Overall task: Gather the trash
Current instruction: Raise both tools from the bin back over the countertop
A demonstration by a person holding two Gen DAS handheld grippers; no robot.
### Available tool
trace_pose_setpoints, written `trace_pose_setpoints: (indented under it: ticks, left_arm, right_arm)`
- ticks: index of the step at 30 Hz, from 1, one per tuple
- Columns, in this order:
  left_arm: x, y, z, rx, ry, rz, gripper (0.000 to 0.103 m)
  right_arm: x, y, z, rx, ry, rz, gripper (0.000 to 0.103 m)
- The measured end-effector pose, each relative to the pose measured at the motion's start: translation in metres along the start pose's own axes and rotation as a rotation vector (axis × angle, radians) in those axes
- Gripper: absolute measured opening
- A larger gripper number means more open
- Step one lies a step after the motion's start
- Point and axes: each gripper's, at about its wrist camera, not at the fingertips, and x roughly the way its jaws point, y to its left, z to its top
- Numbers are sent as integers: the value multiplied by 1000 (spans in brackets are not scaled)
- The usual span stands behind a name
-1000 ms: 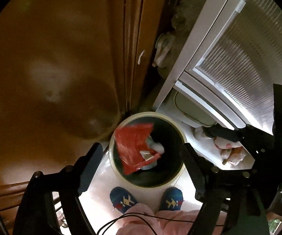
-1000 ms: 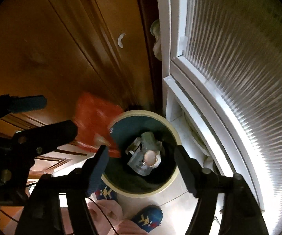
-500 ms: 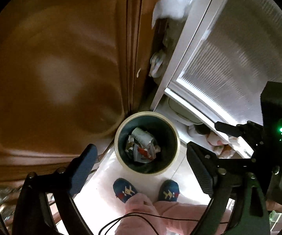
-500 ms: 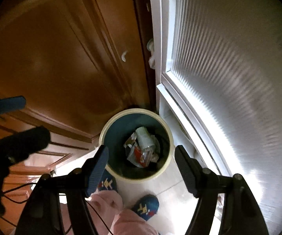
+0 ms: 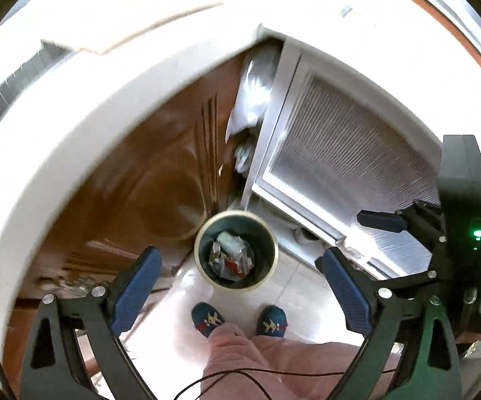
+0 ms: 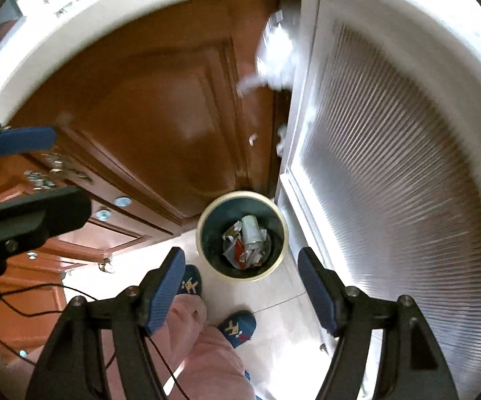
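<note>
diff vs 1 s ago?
The red wrapper that was dropping at the rim now lies in the trash bin. Left gripper and right gripper have pulled up, both empty; the left's jaws are opening. Bin and slippers unmoved.

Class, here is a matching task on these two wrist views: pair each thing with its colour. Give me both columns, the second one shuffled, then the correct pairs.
Things:
1. trash bin
2. cabinet door
3. slippers
4. gripper pads

Colours:
A. plain blue
B. dark green inside with a cream rim
C. dark blue with a small yellow and red figure
D. reddish brown wood

Pairs: 1-B, 2-D, 3-C, 4-A
</note>
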Motion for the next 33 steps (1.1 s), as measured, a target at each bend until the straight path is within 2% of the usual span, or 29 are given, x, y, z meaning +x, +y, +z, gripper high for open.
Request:
trace_pose_setpoints:
  ticks: [6,18,23,33]
  left_arm:
    - [-54,-14,23,47,-91,33,96]
    - [-135,-48,72,145,-299,100,96]
    - [-153,-59,93,128,-361,103,96]
    - [-179,-63,131,93,-422,92,96]
  right_arm:
    - [-64,2,10,-72,-91,-7,71]
    - [-158,-17,33,-33,-299,-20,71]
    - [-187,-28,43,-10,-376,-33,71]
    - [-228,-65,70,62,-501,-69,71]
